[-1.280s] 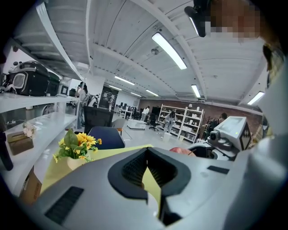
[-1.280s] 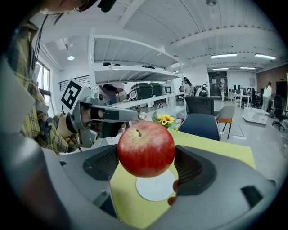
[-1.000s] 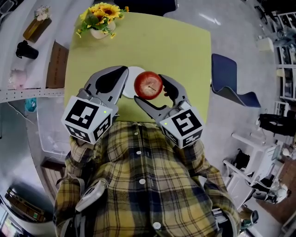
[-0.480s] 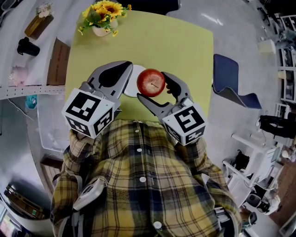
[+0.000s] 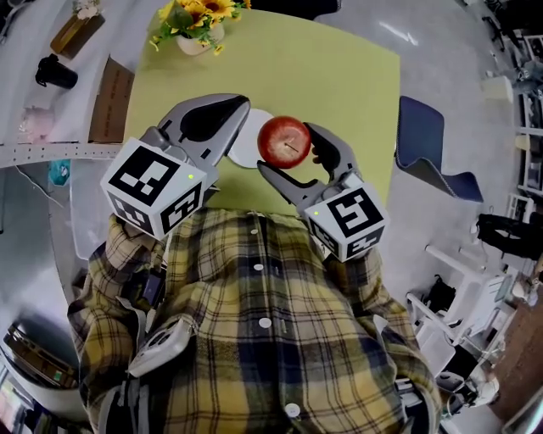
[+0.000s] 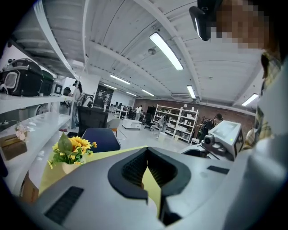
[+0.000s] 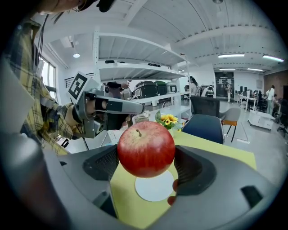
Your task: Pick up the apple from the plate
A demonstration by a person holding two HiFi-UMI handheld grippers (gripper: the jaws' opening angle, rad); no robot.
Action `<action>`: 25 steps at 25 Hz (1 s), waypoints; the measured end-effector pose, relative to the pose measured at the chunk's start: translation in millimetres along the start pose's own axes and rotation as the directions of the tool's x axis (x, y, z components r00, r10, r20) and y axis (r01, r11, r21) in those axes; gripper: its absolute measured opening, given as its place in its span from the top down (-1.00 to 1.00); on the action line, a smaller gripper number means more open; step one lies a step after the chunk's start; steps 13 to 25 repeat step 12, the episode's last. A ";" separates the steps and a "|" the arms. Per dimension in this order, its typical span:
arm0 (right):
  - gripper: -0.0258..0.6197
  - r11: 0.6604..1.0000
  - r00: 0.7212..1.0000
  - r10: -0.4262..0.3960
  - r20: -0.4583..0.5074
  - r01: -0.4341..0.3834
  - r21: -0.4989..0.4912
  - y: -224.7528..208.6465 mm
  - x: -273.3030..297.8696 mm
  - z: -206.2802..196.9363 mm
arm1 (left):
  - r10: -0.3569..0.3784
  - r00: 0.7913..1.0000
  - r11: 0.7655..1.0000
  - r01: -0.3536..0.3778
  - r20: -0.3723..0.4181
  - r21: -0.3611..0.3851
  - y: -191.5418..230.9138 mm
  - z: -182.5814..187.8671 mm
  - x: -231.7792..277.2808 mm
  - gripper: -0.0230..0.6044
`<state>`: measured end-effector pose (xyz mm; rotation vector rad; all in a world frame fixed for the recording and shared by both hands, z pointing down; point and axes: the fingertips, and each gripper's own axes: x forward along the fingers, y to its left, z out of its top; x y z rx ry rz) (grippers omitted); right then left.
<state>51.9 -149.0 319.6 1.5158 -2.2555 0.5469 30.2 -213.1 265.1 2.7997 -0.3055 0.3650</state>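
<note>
gripping a red apple (image 7: 146, 148) in the right tongs (image 5: 288, 151), jaws pressing on its two sides, raised above the white plate (image 7: 155, 187) on the yellow-green counter (image 5: 339, 76). holding the left tongs (image 5: 236, 110) just beside, closed and empty, tips meeting. showing sunflowers (image 5: 191, 17) at the counter's far corner.

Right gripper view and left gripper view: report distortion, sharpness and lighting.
Right gripper view: strong fisheye bending with dark corners; the apple is sharp and evenly lit. Left gripper view: same bending and dark corners; the ceiling lights glare bright white.
</note>
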 end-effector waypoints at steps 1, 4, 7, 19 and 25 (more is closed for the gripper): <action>-0.27 1.000 1.000 0.003 0.001 -0.003 -0.002 0.6 0.2 0.3 | 0.000 1.000 1.000 0.000 -0.001 0.005 0.5 0.6 -0.7 0.90; -0.27 1.000 1.000 -0.004 -0.005 0.004 -0.001 -0.8 1.2 -1.0 | 0.000 1.000 1.000 0.000 -0.001 0.007 2.2 1.4 -1.2 0.90; -0.27 1.000 1.000 -0.004 0.003 0.004 0.000 1.0 6.1 -1.0 | 0.009 1.000 1.000 -0.008 -0.004 0.015 5.0 -2.6 -2.0 0.90; -0.27 1.000 1.000 0.006 0.002 -0.006 0.008 4.6 14.7 -1.6 | 0.012 1.000 1.000 -0.012 -0.014 0.018 8.1 -9.6 -3.5 0.90; -0.27 1.000 1.000 0.006 0.002 -0.006 0.008 4.6 14.7 -1.6 | 0.012 1.000 1.000 -0.012 -0.014 0.018 8.1 -9.6 -3.5 0.90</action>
